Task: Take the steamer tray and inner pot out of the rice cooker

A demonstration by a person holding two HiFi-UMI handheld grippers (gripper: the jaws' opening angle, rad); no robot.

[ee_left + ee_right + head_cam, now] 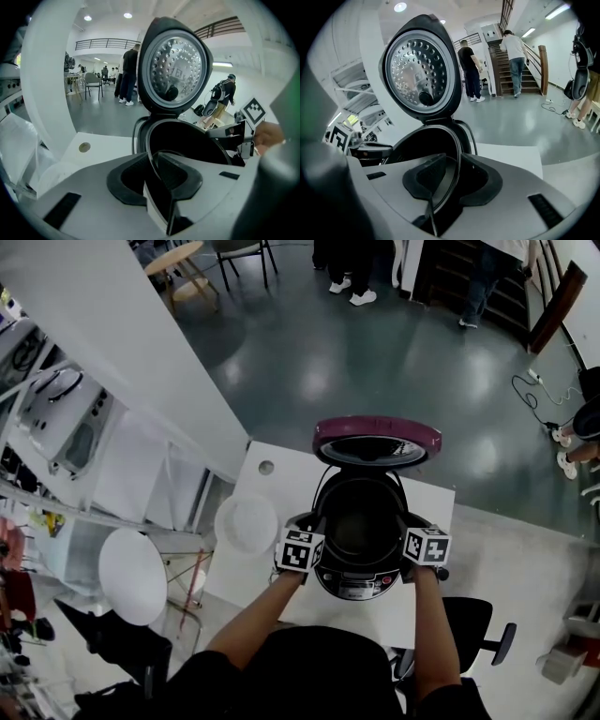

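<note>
White table point(277, 486); round, perhaps metal pot point(360, 529)

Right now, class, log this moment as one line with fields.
rice cooker lid open | inner pot in cooker | left gripper shut on inner pot rim | right gripper astride rim, fingers not pressing

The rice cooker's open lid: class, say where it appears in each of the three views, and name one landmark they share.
Head view: the lid sits upper centre, behind the cooker body, purple rim showing.
Left gripper view: top centre, standing up, perforated metal face toward the camera.
Right gripper view: upper left of centre, same metal face.
Shared landmark: the white table under the cooker.
</note>
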